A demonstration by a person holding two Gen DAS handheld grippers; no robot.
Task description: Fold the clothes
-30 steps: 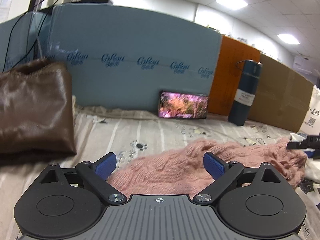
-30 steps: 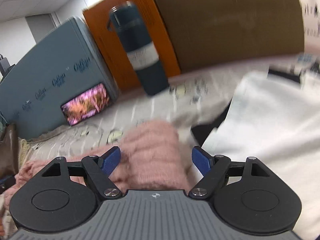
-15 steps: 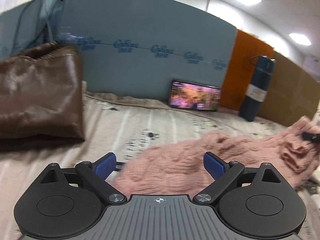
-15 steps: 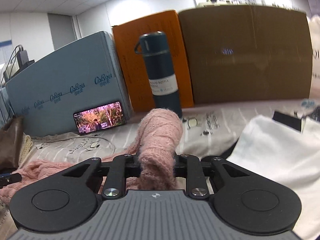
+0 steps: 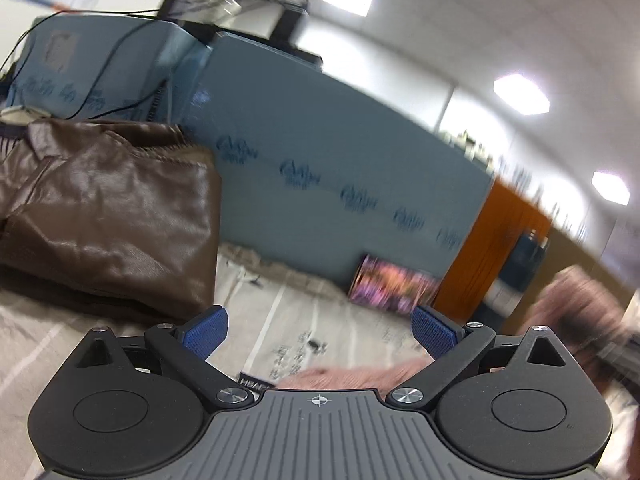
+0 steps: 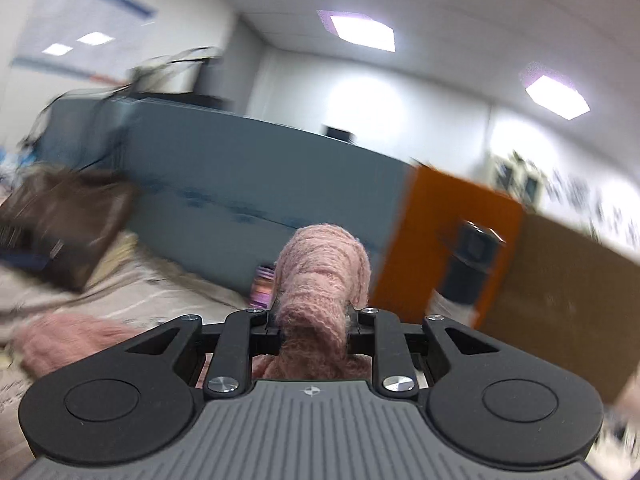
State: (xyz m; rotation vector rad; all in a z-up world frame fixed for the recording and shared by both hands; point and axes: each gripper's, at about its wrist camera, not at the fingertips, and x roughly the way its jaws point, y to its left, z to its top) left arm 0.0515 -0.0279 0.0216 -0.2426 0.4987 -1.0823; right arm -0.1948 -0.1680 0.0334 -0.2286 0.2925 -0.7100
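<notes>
**Sweater pinched in the right jaws, left jaws wide and empty**

The sweater [image 6: 320, 280], pink and fuzzy, is clamped as a bunched roll between the right gripper [image 6: 313, 320] jaws, which are closed tight on it; the knit rises above the jaws and hangs below them. More of it trails down to the left onto the sheet [image 6: 132, 280]. The left gripper [image 5: 320, 330] has its jaws spread wide, blue pads [image 5: 204, 330] apart, with nothing between them. In the left view a strip of the sweater lies just under the jaws, and a blurred pink mass is lifted at the right edge.

Left of the left gripper sits a brown leather jacket [image 5: 108, 216], folded on the printed, striped sheet. Behind stands a blue board [image 5: 340, 184] with a repeated dark logo, too blurred to read. A phone [image 5: 394, 288] with a lit screen leans against its foot. Next to it come an orange board [image 6: 448, 240], a dark bottle [image 6: 472, 264] with a pale label, and a brown cardboard panel [image 6: 568, 296]. A small black tag near the left jaws bears letters that look like "HBA", partly hidden.
</notes>
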